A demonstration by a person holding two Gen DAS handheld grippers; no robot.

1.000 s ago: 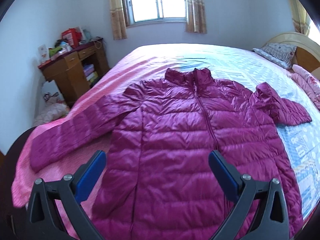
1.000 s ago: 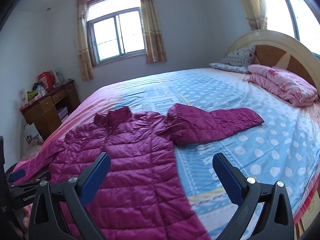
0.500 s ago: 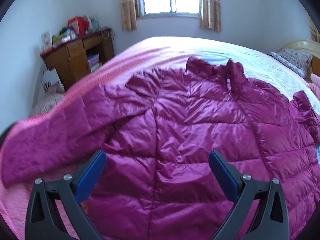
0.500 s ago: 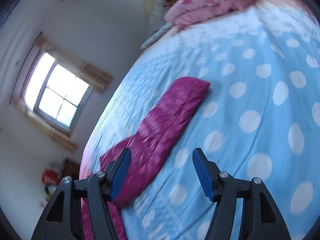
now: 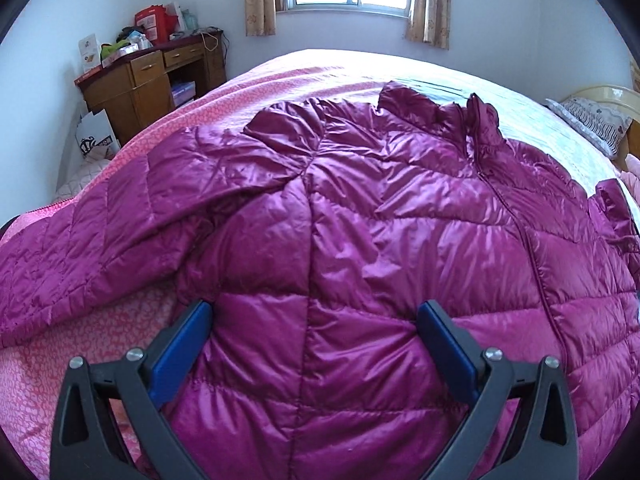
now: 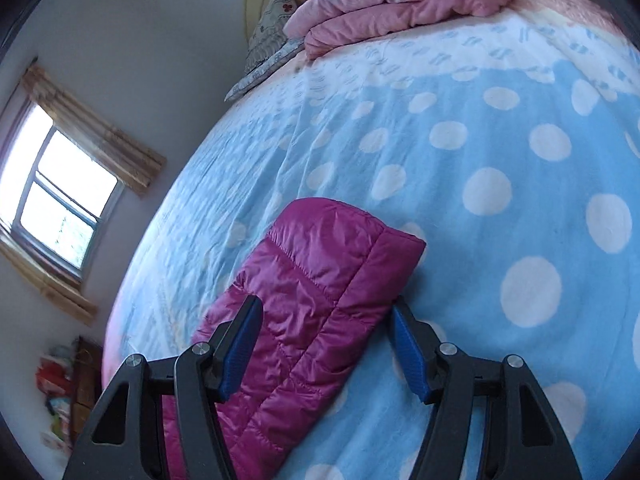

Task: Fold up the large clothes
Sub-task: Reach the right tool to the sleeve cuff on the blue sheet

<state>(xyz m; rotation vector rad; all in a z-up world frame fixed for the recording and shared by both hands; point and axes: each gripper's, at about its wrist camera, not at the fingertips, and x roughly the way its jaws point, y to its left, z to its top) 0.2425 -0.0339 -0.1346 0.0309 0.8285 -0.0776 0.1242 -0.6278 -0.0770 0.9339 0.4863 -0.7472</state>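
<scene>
My left hand-held gripper (image 5: 314,342) wide over magenta down jacket (image 5: 360,220) on bed (image 6: 500,152). My right hand-held gripper (image 6: 326,344) just narrowing, straddling sleeve cuff (image 6: 340,264), not yet clamped.

Both grippers close in on the jacket

The left gripper (image 5: 314,338) now sits low over the jacket (image 5: 360,220), whose quilted body fills its view where a second ago the whole garment lay spread on the bed (image 5: 300,68). The right gripper (image 6: 326,344) has rolled, tilting its view, and moved out to the sleeve (image 6: 320,292); its jaws have just been closing and now straddle the cuff end, the pads not yet pressing it.
</scene>
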